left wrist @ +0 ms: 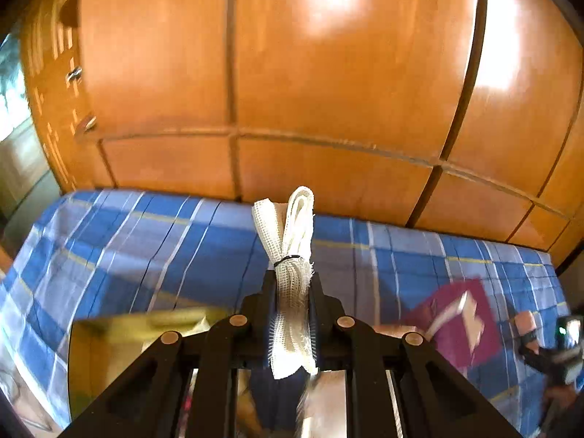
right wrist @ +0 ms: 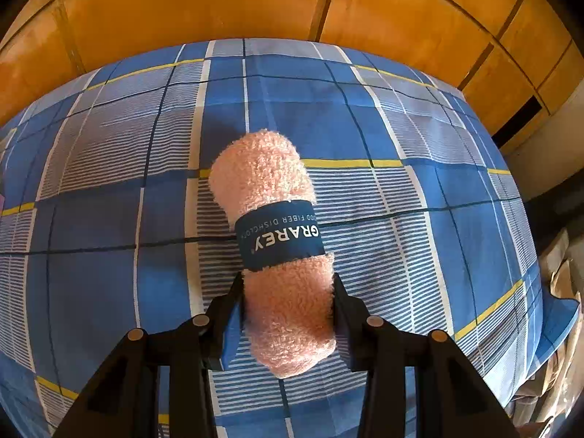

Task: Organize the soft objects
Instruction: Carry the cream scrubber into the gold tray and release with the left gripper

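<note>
Left tongs (left wrist: 292,299): pressed together on a white mesh bundle (left wrist: 294,255), a folded strip of netted cloth cinched near its middle by a thin black tie; the bundle runs up between my two fingers and its looped end stands clear above the bed (left wrist: 146,241), not touching it. Right tongs (right wrist: 288,292): partly spread and pinching a pink towel roll (right wrist: 277,241), a fluffy cylinder with a dark blue paper band (right wrist: 281,233) around its middle, white lettering on the band reading upside down from my side; the fingers grip the near half of the roll, the far half pointing away from me over the bed; whether the roll rests on the sheet or is lifted just off it I cannot tell. Bed: covered by a blue, grey and white checked sheet with thin yellow lines, running back to a wooden wardrobe (left wrist: 328,73) of orange-brown panels. Also in the left view: a yellowish box (left wrist: 120,346) low at the left and a purple item (left wrist: 467,321) with white patches at the right, both too blurred to say more; the right tongs and the pink roll show small at the far right edge.
</note>
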A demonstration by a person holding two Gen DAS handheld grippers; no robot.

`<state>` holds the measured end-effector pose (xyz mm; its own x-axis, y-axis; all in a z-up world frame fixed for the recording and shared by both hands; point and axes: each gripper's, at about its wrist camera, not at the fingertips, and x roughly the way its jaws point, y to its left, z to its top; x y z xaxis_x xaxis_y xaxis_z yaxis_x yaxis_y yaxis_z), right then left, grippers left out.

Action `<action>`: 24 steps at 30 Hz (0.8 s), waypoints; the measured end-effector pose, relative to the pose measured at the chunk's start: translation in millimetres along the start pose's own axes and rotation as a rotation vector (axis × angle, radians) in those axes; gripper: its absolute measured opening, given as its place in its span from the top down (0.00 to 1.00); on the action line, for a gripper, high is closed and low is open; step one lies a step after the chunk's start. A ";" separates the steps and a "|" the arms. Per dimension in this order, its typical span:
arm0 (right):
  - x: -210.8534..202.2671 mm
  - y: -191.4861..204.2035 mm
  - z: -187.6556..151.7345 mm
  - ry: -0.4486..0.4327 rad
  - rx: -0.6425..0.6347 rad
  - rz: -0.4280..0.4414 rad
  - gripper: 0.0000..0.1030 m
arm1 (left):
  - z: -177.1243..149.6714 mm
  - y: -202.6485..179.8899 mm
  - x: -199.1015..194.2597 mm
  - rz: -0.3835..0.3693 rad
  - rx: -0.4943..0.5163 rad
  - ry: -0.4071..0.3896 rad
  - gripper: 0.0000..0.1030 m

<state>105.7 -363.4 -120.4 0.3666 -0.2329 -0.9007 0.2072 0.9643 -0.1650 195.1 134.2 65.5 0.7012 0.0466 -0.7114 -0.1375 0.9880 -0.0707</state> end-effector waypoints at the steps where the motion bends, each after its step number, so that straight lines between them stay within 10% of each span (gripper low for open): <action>1: 0.7 -0.4 1.4 -0.003 -0.005 -0.004 0.59 | -14.3 11.0 -7.2 -0.005 -0.014 0.000 0.85; 14: -2.1 12.0 -0.8 -0.048 -0.094 -0.079 0.61 | -141.5 122.8 -37.3 0.072 -0.242 0.049 0.84; 24: -1.9 19.9 -1.7 -0.051 -0.134 -0.131 0.65 | -149.1 216.3 -14.2 0.070 -0.467 0.096 0.81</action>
<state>107.6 -343.6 -122.7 0.3905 -0.3605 -0.8471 0.1349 0.9326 -0.3347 51.1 325.3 -43.9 0.6140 0.0752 -0.7857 -0.4973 0.8098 -0.3111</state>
